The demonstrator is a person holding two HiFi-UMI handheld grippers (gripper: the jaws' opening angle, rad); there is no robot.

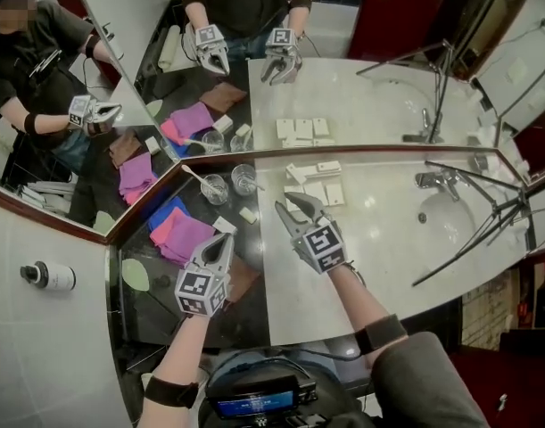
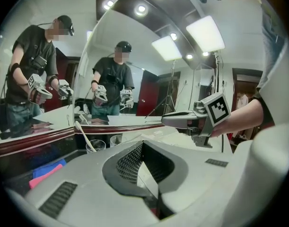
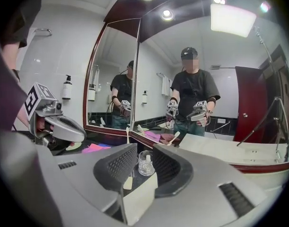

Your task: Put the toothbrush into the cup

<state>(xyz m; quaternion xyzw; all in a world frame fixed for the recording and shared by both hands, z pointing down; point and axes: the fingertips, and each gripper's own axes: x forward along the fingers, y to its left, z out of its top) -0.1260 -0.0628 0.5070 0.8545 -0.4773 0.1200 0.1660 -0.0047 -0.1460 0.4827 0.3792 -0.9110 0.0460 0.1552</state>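
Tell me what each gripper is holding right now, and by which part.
Nothing is held. The left gripper and the right gripper both have their jaws apart and empty. The toothbrush stands in a cup.

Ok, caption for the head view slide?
Toothbrush stands in the cup; left gripper and right gripper hover open above the counter.

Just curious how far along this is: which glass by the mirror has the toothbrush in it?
The left glass, nearer the pink cloth: a toothbrush leans out of it. The right glass has none.
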